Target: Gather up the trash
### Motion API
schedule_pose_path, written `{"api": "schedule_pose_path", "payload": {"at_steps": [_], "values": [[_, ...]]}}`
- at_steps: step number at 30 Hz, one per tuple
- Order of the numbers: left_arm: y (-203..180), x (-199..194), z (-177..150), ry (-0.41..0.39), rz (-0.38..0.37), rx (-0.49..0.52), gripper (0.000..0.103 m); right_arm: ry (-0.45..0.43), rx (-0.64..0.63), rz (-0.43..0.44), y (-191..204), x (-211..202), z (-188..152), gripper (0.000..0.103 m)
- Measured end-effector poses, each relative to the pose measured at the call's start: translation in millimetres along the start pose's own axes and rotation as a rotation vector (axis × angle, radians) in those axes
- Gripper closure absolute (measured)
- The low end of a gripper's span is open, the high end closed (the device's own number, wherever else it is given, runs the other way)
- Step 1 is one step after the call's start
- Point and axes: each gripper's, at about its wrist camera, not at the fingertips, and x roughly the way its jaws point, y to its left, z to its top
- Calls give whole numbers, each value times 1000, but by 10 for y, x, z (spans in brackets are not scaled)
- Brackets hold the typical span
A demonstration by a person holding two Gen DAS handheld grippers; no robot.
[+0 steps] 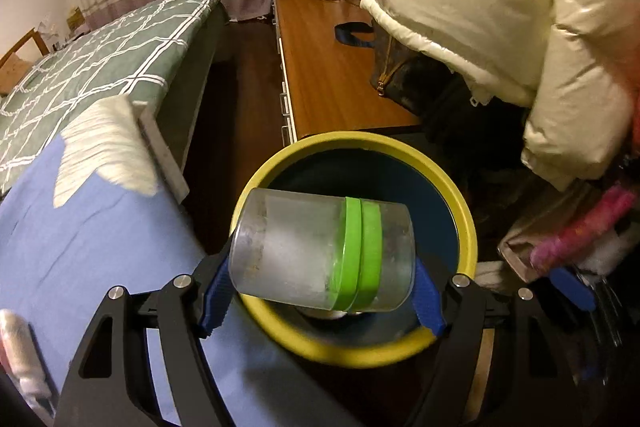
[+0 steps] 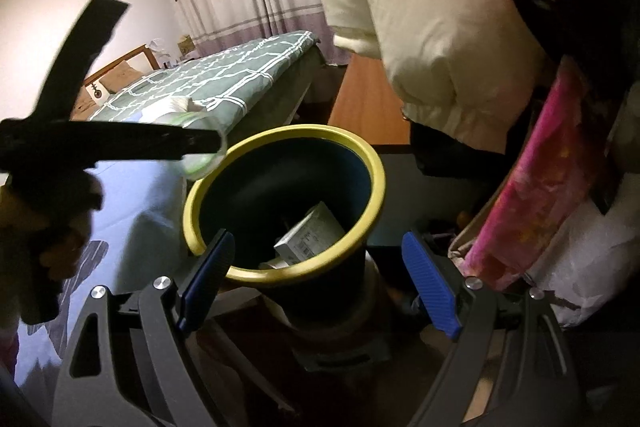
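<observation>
Trash already lies in the bin: only the right wrist view looks down into the yellow-rimmed bin [image 2: 286, 203] and shows a pale box [image 2: 310, 235] resting inside, while the left wrist view has that interior mostly blocked by the clear cup [image 1: 324, 253] it carries. The left gripper [image 1: 322, 287] is clamped on that cup, blue pads pressed to its two ends, the cup lying sideways with its green bands [image 1: 362, 253] showing, directly above the bin's mouth. From the right wrist view the same gripper reaches in from the left over the rim, a hand [image 2: 44, 227] wrapped round its handle. The right gripper [image 2: 318, 281] points down at the bin's near rim, jaws spread wide and holding nothing.
</observation>
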Motion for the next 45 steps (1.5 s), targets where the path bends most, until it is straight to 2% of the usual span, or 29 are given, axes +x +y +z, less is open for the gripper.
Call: {"api": "schedule_pose_path", "payload": {"at_steps": [2, 6, 10, 16, 21, 25, 27, 32, 36, 40, 45], "values": [[-7, 83, 56, -8, 12, -12, 6, 6, 7, -2, -17, 18, -7, 22], [66, -11, 57, -40, 30, -37, 5, 13, 7, -1, -6, 26, -16, 22], [247, -463, -118, -114, 36, -72, 5, 14, 1, 10, 54, 33, -8, 22], [718, -1288, -823, -237, 116, -182, 5, 14, -33, 49, 302, 42, -5, 22], [1220, -1794, -1597, -275, 267, -278, 5, 18, -71, 88, 574, 48, 15, 22], [1658, -2134, -2164, -284, 404, -390, 5, 16, -123, 126, 911, 25, 40, 22], [1943, -2330, -2473, -298, 457, -481, 5, 11, -154, 146, 1105, -2, 59, 22], [2474, -2642, -3039, -320, 606, -620, 5, 16, -234, 229, 1698, -14, 113, 22], [2733, -2752, -3329, -324, 667, -667, 5, 23, -291, 299, 2236, 9, 138, 22], [2847, -2795, -3496, -330, 684, -694, 5, 48, -334, 362, 2745, 90, 125, 22], [2913, -2864, -3655, -353, 719, -719, 5, 72, -381, 369, 3260, 249, 84, 22]]}}
